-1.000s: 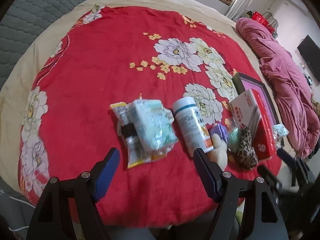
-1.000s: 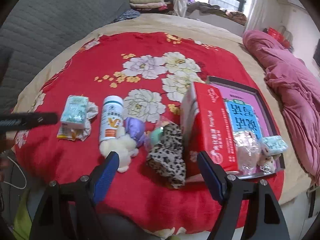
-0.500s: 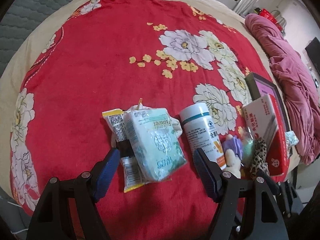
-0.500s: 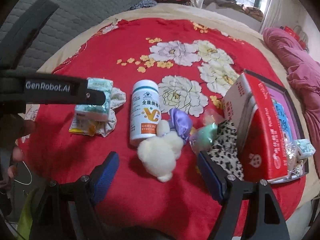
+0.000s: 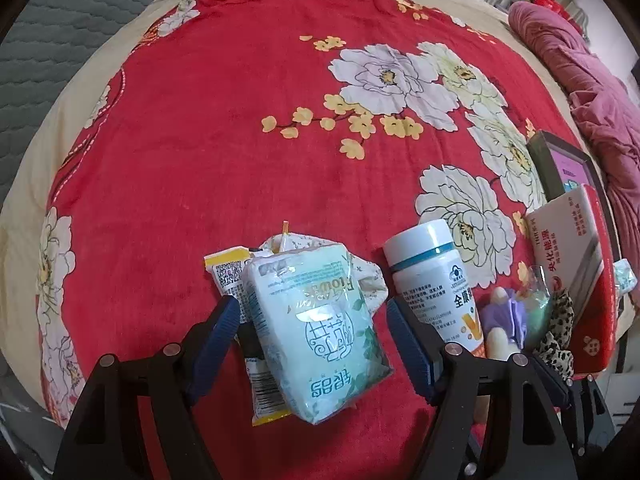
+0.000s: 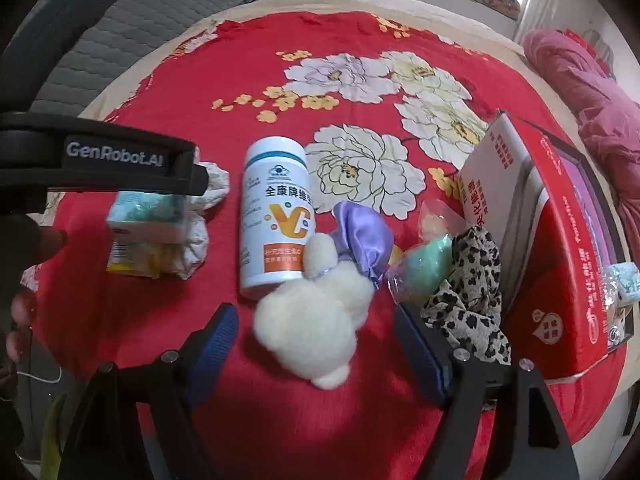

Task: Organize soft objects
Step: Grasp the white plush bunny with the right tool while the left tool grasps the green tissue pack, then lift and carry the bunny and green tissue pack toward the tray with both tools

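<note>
Left gripper (image 5: 310,334) spread wide over the tissue pack (image 5: 320,332); pads clear of it on both sides. Pack lies on a yellow sachet (image 5: 226,272) and crumpled cloth (image 5: 370,284) on the red blanket (image 5: 200,140).

Right gripper (image 6: 316,340) released, jaws just closing slightly, straddling the white plush (image 6: 316,320) without touching. Bottle (image 6: 276,216), purple pouch (image 6: 362,240), leopard cloth (image 6: 468,296) and red box (image 6: 560,248) just beside.

Your left gripper's arm (image 6: 96,168) covered the top of the tissue pack (image 6: 148,216). The leopard-print cloth (image 6: 468,292) hid the red box's (image 6: 560,280) lower corner. Small wrapped items (image 6: 622,284) at the right edge stayed too blurred to identify.
</note>
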### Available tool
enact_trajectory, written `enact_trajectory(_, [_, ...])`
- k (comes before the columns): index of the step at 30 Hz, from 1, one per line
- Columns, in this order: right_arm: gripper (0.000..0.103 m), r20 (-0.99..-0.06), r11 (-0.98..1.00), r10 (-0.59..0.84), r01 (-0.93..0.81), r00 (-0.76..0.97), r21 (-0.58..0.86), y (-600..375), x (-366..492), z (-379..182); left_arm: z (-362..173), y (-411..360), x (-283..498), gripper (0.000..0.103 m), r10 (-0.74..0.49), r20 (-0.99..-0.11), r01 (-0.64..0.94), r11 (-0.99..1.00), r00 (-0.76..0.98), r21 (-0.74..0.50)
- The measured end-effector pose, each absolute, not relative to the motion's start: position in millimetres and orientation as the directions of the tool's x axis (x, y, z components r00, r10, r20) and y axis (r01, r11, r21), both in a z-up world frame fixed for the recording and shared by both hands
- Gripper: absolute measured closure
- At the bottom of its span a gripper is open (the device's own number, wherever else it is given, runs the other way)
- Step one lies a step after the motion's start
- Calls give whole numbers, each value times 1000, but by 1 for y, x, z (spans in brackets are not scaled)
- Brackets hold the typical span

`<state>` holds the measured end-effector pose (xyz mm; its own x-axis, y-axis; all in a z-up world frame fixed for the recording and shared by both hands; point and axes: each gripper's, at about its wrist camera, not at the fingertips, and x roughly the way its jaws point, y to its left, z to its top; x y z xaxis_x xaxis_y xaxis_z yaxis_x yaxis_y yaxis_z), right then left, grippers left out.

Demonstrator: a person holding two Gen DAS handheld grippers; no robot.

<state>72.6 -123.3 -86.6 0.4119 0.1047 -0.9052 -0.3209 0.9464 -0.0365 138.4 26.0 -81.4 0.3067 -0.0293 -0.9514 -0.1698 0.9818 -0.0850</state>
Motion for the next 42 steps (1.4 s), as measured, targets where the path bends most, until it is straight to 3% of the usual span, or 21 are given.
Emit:
enact_trajectory(2, [45,-908,947,105,-319,406,-33,-124,75,-89,-82,30,138,26,-40,-950,-175,980,308,-98])
enact_trajectory(4, [54,-912,948,105,-318,396,-29,-125,76,-91,-81,34,136,29,-58,-948,-185,975,312,-121])
enact_trajectory(8, [58,-905,949,132,-315,404,-2,-131,75,-86,-80,44,132,35,-99,-941,-204,964,324,-171])
enact_trajectory(13, [59,-884,947,189,-319,427,48,-139,69,-65,-76,50,128,47,-138,-930,-196,957,341,-215])
enact_trajectory(23, [59,-833,942,280,-304,477,143,-157,68,-20,-57,55,114,52,-185,-904,-187,944,385,-273])
enact_trajectory(42, [59,-766,941,309,-297,564,160,-173,62,30,14,46,83,52,-210,-848,-90,953,487,-288])
